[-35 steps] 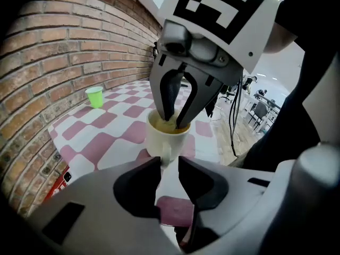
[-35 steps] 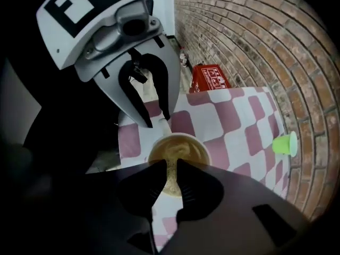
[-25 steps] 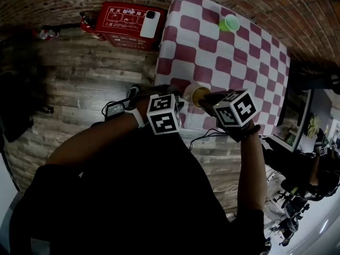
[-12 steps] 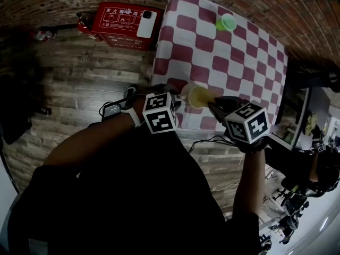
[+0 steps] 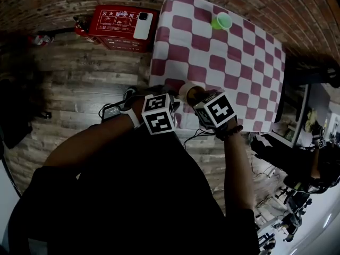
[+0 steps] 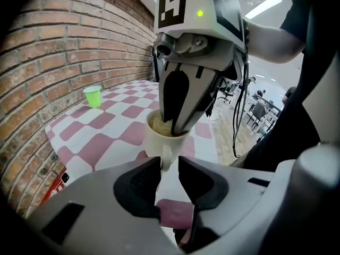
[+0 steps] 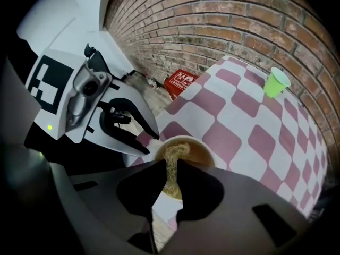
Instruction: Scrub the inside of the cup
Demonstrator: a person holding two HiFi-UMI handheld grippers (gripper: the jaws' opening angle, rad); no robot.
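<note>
A cream cup [image 6: 158,142] stands near the front corner of the red-and-white checked table [image 5: 234,62]. My left gripper [image 6: 169,170] is shut on the cup's handle [image 6: 165,156], which sits between its two dark jaws. My right gripper [image 7: 171,166] is shut on a yellowish scrub pad [image 7: 172,174] and points steeply down. Its fingertips [image 6: 178,125] and the pad reach inside the cup's mouth [image 7: 197,152]. In the head view the cup [image 5: 186,91] is mostly hidden behind the two marker cubes, the left gripper [image 5: 178,99] on one side and the right gripper [image 5: 195,97] on the other.
A small green cup [image 5: 221,20] stands at the table's far side. A red box [image 5: 118,23] with a white phone [image 5: 143,25] on it sits on the wooden floor left of the table. A brick wall [image 6: 58,52] runs behind. Cables hang by the table's near edge.
Half a second ago the right gripper had drawn back to the right, leaving the cup's mouth visible. It has since moved left and down into the cup. The left gripper stays still.
</note>
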